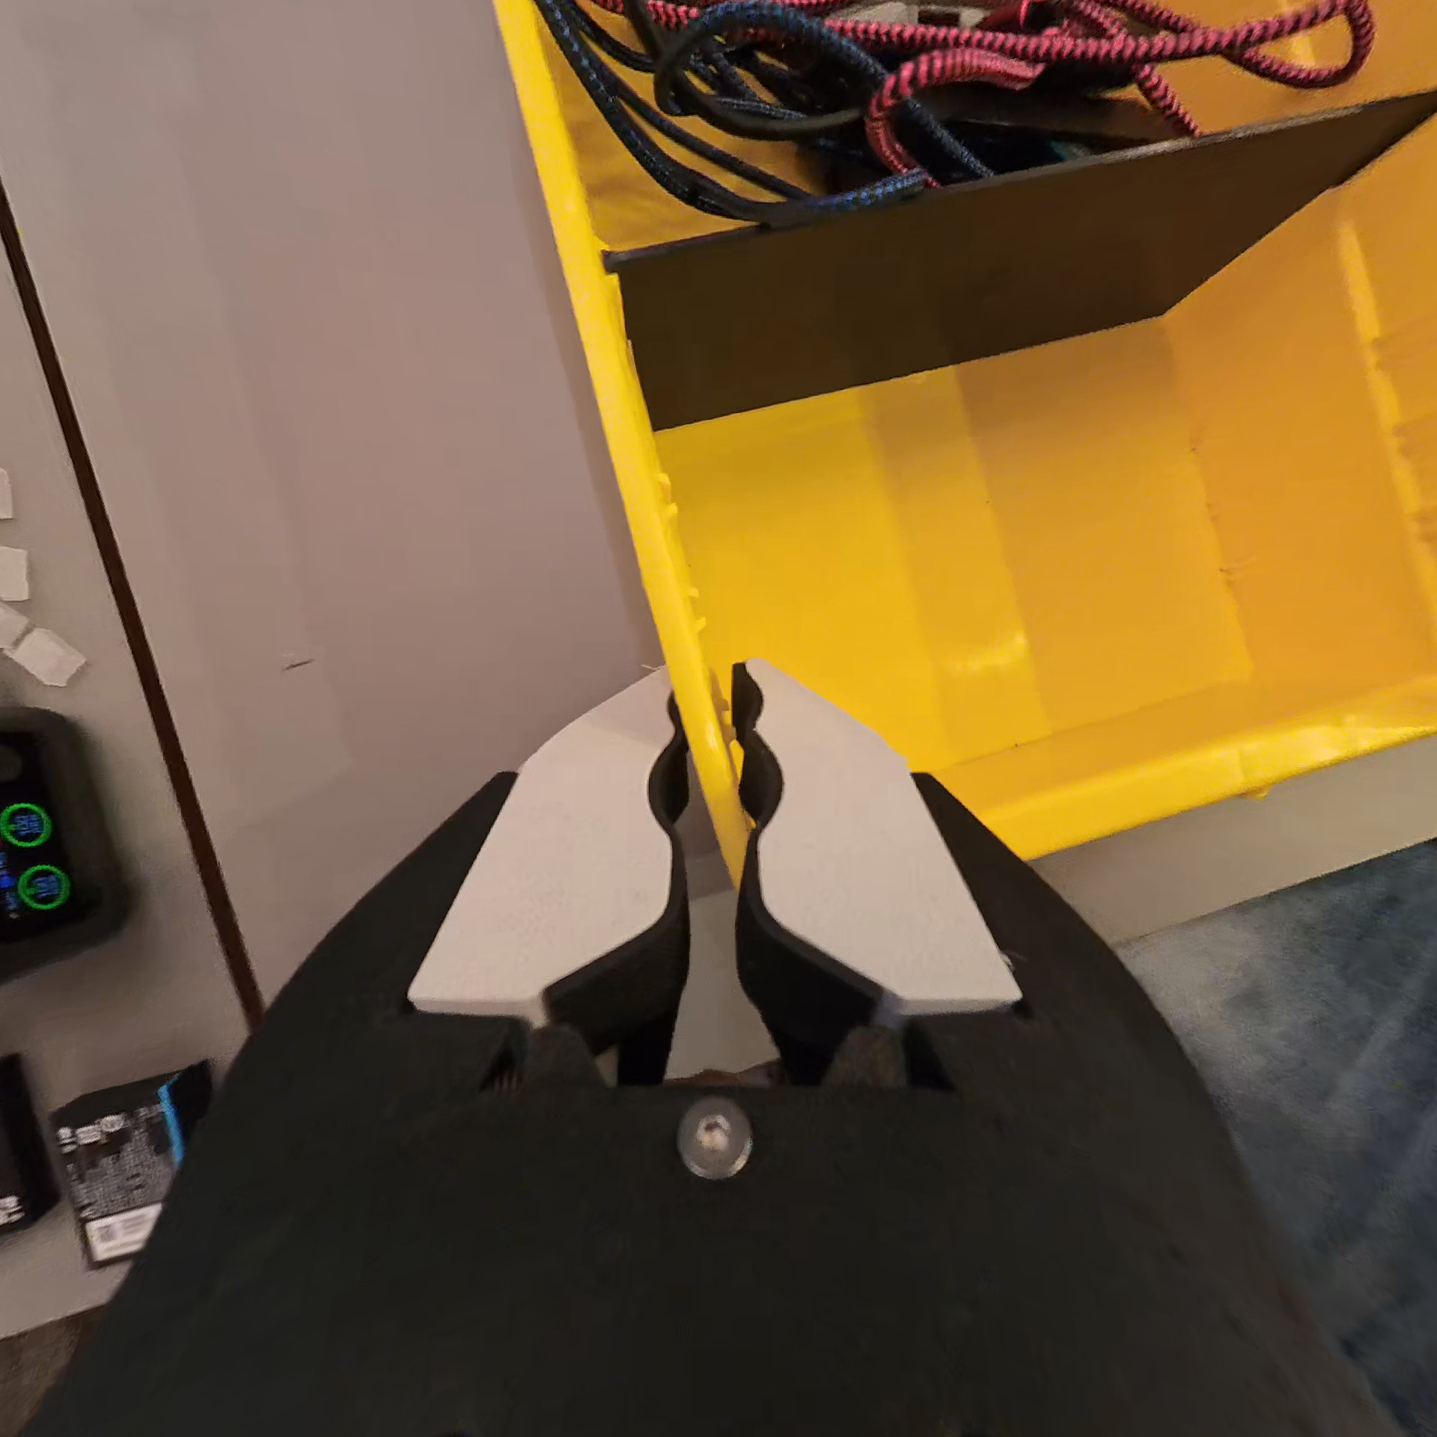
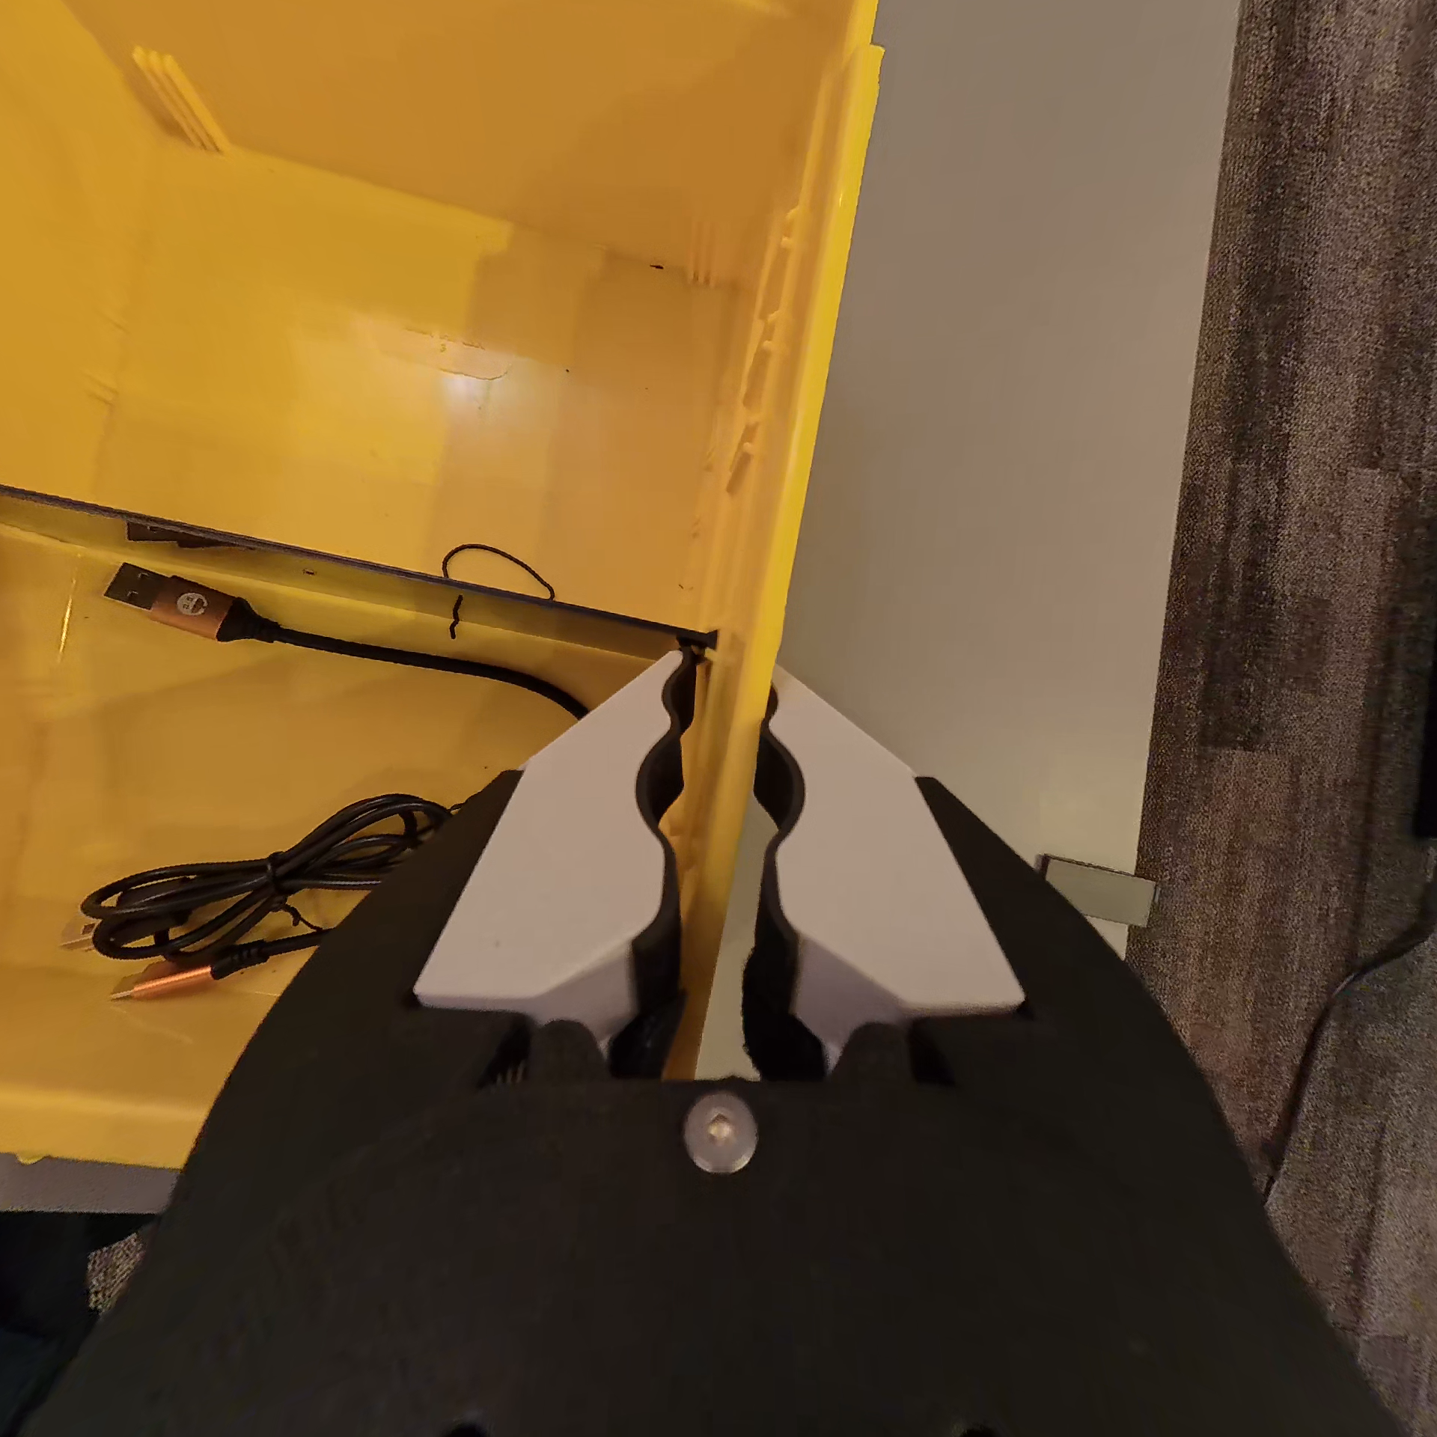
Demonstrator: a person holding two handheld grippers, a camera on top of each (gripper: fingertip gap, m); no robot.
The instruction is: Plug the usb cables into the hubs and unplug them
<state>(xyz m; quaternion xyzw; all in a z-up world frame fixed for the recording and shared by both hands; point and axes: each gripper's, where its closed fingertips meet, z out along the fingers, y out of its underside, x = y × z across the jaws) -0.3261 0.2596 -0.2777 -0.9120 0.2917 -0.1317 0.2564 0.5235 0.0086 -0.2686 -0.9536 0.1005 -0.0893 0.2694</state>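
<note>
A yellow bin [image 1: 1050,544] stands on a white table. A black divider [image 1: 894,326] crosses it. Behind the divider lies a tangle of red-black and blue-black braided cables [image 1: 894,85]. My left gripper [image 1: 709,688] is shut on the bin's left wall [image 1: 622,389], one finger on each side. My right gripper [image 2: 731,669] is shut on the bin's right wall [image 2: 809,389] in the same way. In the right wrist view, a black USB cable with a copper plug [image 2: 187,606] and a coiled black cable [image 2: 256,886] lie in the near compartment. No hub shows.
A dark device with green ring displays [image 1: 39,847] and small black boxes [image 1: 117,1166] sit on the white table [image 1: 350,389] left of the bin. Blue carpet [image 1: 1283,1089] lies below the table edge. Grey carpet [image 2: 1322,544] and a metal bracket [image 2: 1096,886] are to the right. My hands' fingertips stand some 90 centimeters from each other. My right gripper's tips are some 15 centimeters from the metal bracket [image 2: 1096,886].
</note>
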